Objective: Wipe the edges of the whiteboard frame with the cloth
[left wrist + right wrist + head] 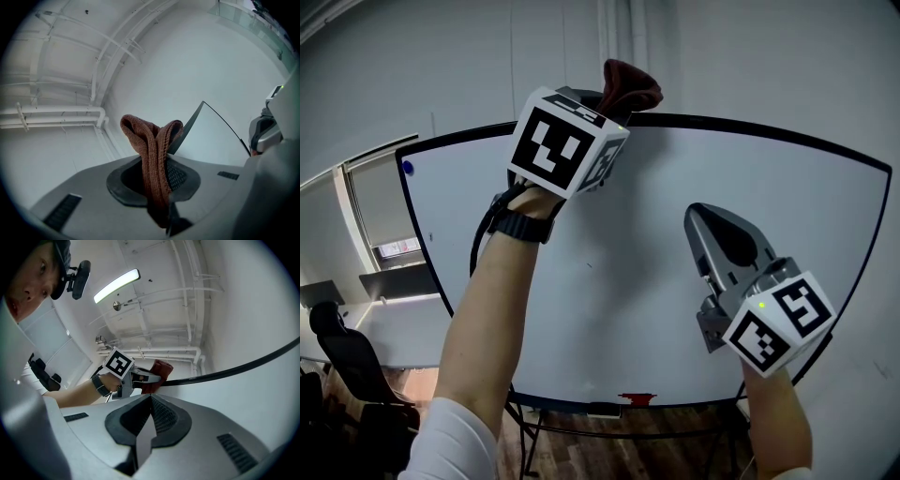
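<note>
Cloth (630,86) clamped in left gripper (612,105) sits at top edge of whiteboard frame (750,126), likely needing firm sliding pressure; right gripper (705,223) below, closed, empty.

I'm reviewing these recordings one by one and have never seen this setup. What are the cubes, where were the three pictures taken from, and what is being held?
There is no robot here. A person holds a two-jaw tool in each hand, and the marker cubes are part of those tools. The head view is taken from the person's head, facing a whiteboard. The other two views come from cameras on the tools, looking along their jaws. The left tool is shut on a reddish-brown cloth, held at the top edge of the black frame. The right tool is shut and empty, in front of the board.
</note>
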